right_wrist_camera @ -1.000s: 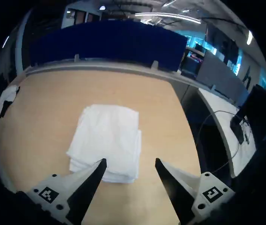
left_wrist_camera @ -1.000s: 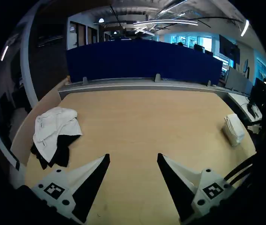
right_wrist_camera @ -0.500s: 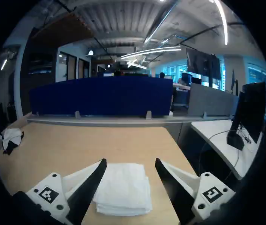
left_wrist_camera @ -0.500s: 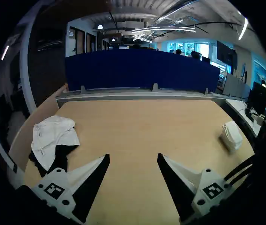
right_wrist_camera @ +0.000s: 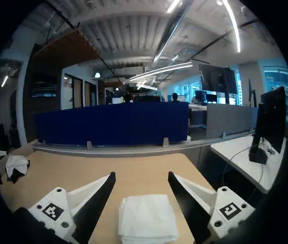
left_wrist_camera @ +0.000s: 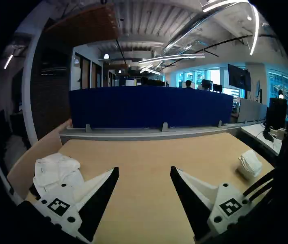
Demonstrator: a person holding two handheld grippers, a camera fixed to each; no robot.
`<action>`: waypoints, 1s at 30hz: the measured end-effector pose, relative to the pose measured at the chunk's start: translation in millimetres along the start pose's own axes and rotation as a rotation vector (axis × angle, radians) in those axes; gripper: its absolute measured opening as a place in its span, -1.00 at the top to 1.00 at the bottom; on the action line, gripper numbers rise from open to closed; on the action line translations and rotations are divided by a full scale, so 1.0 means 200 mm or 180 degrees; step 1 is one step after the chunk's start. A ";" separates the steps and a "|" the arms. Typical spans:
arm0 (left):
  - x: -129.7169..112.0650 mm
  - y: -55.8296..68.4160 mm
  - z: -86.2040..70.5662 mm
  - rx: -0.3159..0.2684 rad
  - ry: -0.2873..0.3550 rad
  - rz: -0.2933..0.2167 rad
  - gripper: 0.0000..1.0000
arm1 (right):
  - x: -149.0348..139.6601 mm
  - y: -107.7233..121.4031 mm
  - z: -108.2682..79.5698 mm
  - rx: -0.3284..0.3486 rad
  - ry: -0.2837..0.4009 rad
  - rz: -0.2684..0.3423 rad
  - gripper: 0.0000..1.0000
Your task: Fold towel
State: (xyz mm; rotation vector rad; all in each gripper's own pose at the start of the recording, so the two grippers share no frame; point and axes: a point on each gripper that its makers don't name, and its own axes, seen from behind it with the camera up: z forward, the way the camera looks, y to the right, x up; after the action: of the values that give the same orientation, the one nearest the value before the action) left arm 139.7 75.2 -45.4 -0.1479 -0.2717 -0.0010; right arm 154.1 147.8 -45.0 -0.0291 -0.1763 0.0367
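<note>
White plastic fingers of the left gripper (left_wrist_camera: 143,168) stand wide apart above the pale wooden table (left_wrist_camera: 152,148), gripping nothing; each finger carries a black-and-white square marker near its base. The right gripper (right_wrist_camera: 141,174) is spread just as wide, its jaws empty; in the right gripper view the folded towel (right_wrist_camera: 148,217), a neat white stack of several layers, lies on the table (right_wrist_camera: 103,171) between and just below the two fingers, touching neither. In the left gripper view the same folded towel (left_wrist_camera: 249,164) sits near the table's far right edge, well apart from that gripper. A loose heap of cloth (left_wrist_camera: 56,173), white over something dark, lies at the table's left edge, just beside the left finger; the right gripper view shows the heap (right_wrist_camera: 16,164) far off to the left. Behind the table runs a blue partition (left_wrist_camera: 148,106); to the right stands a side desk (right_wrist_camera: 241,158) with a dark monitor (right_wrist_camera: 271,118); long ceiling lights (right_wrist_camera: 231,24) run overhead.
</note>
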 end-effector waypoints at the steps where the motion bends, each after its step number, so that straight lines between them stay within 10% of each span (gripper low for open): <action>1: 0.01 -0.01 0.00 0.0007 0.0030 -0.0002 -0.88 | 0.01 -0.03 0.00 0.0004 0.0008 -0.0006 -1.00; 30: 0.17 -0.15 0.12 0.0032 0.0442 0.0029 -0.88 | 0.17 -0.78 0.10 0.0043 0.0302 -0.0198 -1.00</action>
State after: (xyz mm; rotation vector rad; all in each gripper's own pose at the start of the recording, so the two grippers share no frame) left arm 165.6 50.1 -9.4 -0.1383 -0.1323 -0.0010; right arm 189.0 -6.6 -14.8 -0.0120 -0.0821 -0.0256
